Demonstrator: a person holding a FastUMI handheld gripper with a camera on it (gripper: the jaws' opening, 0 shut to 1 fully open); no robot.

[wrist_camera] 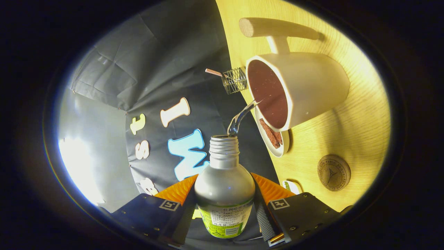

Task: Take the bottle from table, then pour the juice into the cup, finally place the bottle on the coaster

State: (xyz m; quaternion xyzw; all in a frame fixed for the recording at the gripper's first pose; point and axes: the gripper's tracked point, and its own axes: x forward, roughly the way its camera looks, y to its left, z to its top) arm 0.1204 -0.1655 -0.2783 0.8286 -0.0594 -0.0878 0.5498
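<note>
Pour underway: gripper [224,190] fingers clenched on tilted bottle [224,187], thin stream [242,116] entering cup [298,88]; hold tilt steady, mouth just beside rim, avoid surge.

The gripper [224,194] is closing both orange fingers [177,190] on the shoulder of the bottle [224,194], one pad pressing each side of it. It is being held rolled over sideways relative to the bottle's tabletop, so the fingers are pointing along the bottle's neck. The black finger mounts are flanking the bottle's label.
</note>
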